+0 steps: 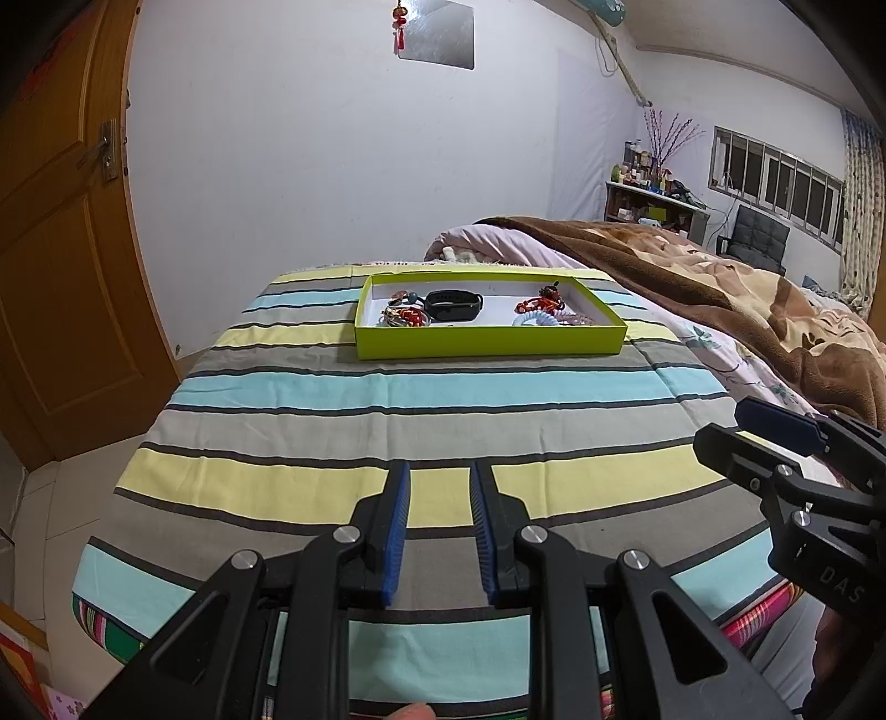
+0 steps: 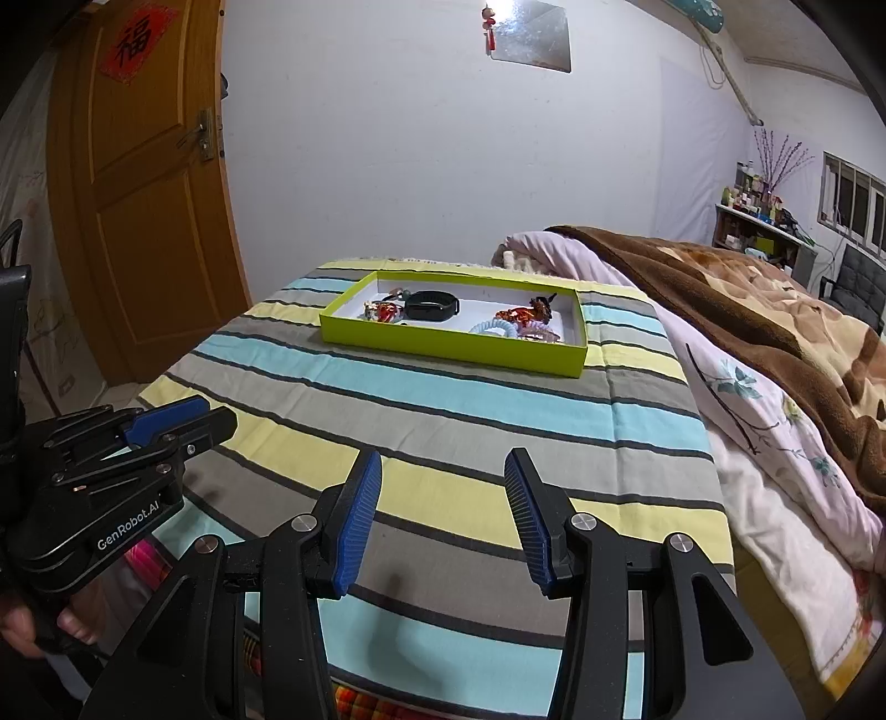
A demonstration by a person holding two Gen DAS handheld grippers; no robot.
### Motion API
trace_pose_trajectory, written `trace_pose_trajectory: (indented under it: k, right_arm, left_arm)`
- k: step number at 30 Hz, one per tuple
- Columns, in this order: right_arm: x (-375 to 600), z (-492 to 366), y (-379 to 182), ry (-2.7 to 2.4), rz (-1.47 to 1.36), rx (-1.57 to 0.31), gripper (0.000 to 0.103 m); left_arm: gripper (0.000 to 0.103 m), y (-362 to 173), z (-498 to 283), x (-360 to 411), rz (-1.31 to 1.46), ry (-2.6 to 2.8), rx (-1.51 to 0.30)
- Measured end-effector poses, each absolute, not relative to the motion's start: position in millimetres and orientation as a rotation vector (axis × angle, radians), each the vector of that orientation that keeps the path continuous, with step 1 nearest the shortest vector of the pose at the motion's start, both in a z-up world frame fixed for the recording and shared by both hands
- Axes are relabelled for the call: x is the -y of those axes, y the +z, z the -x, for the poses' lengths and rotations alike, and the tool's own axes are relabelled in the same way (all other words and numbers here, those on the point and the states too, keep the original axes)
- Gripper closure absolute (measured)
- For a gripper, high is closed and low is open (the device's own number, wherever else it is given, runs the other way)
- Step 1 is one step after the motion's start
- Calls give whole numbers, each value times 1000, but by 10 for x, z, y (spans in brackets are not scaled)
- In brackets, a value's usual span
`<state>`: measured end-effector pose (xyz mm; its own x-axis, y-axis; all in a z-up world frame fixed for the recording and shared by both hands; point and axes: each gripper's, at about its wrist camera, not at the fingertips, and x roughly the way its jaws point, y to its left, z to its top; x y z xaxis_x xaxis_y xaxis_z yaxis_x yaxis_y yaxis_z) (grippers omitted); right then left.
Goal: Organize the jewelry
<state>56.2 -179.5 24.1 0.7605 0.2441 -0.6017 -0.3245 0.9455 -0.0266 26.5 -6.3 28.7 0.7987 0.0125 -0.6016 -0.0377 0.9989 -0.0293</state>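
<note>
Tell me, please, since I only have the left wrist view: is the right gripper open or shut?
Observer: The right gripper is open. Its blue pads are spread wide above the striped cloth, with nothing between them.
Operator: Thank you. Is there anything on the upper part of the door, which is cut off for me?
Observer: A red diamond-shaped paper with a black character hangs on the door.
Operator: Does the left gripper carry any marking?
Observer: Yes, the side of the left gripper reads "GenRobot.AI".
</note>
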Motion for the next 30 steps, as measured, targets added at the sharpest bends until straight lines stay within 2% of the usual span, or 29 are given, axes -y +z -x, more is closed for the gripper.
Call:
trace_pose_trajectory:
  k: [30]
  right_arm:
    - [1772,-579,278,311,135,-639,56]
  left_arm:
    - [80,271,-275,77,32,30,-649]
